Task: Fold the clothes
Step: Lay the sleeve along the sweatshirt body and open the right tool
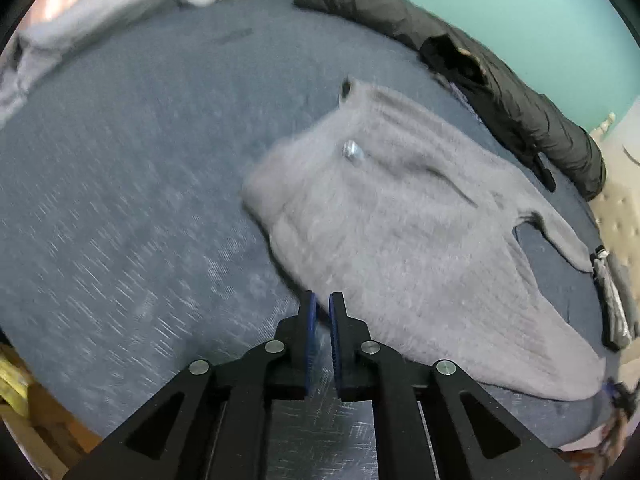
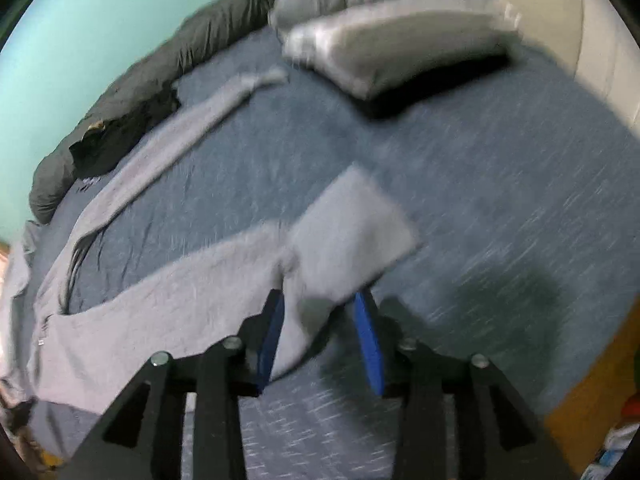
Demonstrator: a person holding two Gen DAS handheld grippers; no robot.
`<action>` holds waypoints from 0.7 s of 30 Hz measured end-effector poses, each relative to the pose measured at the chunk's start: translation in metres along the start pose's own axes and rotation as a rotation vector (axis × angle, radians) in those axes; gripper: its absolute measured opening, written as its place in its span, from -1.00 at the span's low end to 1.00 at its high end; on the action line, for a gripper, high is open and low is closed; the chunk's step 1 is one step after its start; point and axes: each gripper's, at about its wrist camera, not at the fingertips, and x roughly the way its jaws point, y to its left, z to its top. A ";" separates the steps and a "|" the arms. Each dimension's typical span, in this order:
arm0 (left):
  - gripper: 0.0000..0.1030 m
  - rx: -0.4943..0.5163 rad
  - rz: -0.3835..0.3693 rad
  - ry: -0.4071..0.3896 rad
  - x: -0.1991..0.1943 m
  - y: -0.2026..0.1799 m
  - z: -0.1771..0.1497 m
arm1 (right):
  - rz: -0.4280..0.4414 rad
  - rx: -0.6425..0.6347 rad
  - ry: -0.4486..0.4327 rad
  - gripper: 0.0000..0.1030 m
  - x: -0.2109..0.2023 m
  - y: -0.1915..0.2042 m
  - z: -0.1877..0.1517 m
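Grey sweater (image 1: pixel 400 216) lies spread on the blue bedsheet (image 1: pixel 120 200), one sleeve (image 2: pixel 192 128) stretched toward the dark jacket (image 1: pixel 500 80). Left gripper (image 1: pixel 322 312) hovers at its edge, jaws nearly closed on nothing. Right gripper (image 2: pixel 320 304) stands parted around the other sleeve's cuff (image 2: pixel 348 232); contact is apparently absent, though blur obscures this.

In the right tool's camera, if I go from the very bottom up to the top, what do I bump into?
Right tool, its blue pads apart around a grey flap of cloth → grey sweater → bare blue bedsheet → stacked grey pillows.
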 end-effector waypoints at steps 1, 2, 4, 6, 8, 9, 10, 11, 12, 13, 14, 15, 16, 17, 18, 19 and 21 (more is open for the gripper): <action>-0.86 0.017 0.004 -0.015 -0.006 -0.005 0.005 | -0.006 -0.018 -0.028 -0.27 -0.008 0.004 0.005; -0.85 0.034 0.003 -0.027 -0.010 -0.011 0.009 | -0.011 -0.036 -0.055 -0.27 -0.016 0.008 0.010; -0.84 0.066 -0.012 -0.040 -0.014 -0.030 0.019 | 0.012 -0.078 -0.076 -0.27 -0.021 0.026 0.022; -0.80 0.095 -0.036 -0.044 -0.013 -0.053 0.030 | 0.063 -0.105 -0.063 -0.27 -0.015 0.051 0.030; -0.76 0.119 -0.061 -0.050 -0.006 -0.083 0.042 | 0.113 -0.132 -0.051 -0.25 -0.008 0.076 0.038; -0.74 0.131 -0.076 -0.053 -0.002 -0.097 0.048 | 0.138 -0.145 -0.044 -0.23 -0.005 0.089 0.042; -0.74 0.141 -0.089 -0.055 0.003 -0.111 0.054 | 0.163 -0.162 -0.034 -0.15 0.001 0.106 0.046; -0.73 0.152 -0.098 -0.057 0.007 -0.125 0.059 | 0.180 -0.177 -0.024 -0.07 0.007 0.118 0.048; -0.71 0.168 -0.105 -0.060 0.012 -0.139 0.063 | 0.193 -0.191 -0.014 -0.05 0.015 0.133 0.051; -0.69 0.183 -0.112 -0.063 0.018 -0.155 0.067 | 0.213 -0.208 0.004 -0.03 0.027 0.149 0.056; -0.68 0.198 -0.120 -0.065 0.026 -0.172 0.071 | 0.224 -0.217 0.017 -0.03 0.036 0.160 0.058; -0.67 0.211 -0.128 -0.066 0.034 -0.187 0.075 | 0.235 -0.225 0.029 -0.03 0.045 0.170 0.061; -0.67 0.219 -0.134 -0.067 0.040 -0.199 0.078 | 0.253 -0.221 0.045 -0.02 0.059 0.181 0.066; -0.67 0.223 -0.139 -0.070 0.045 -0.210 0.079 | 0.267 -0.214 0.061 -0.01 0.071 0.189 0.071; -0.67 0.223 -0.149 -0.071 0.052 -0.221 0.080 | 0.277 -0.208 0.069 -0.01 0.078 0.194 0.073; -0.67 0.221 -0.162 -0.071 0.060 -0.232 0.081 | 0.294 -0.197 0.083 -0.01 0.092 0.202 0.077; -0.67 0.208 -0.181 -0.068 0.076 -0.248 0.079 | 0.319 -0.179 0.103 0.00 0.107 0.213 0.082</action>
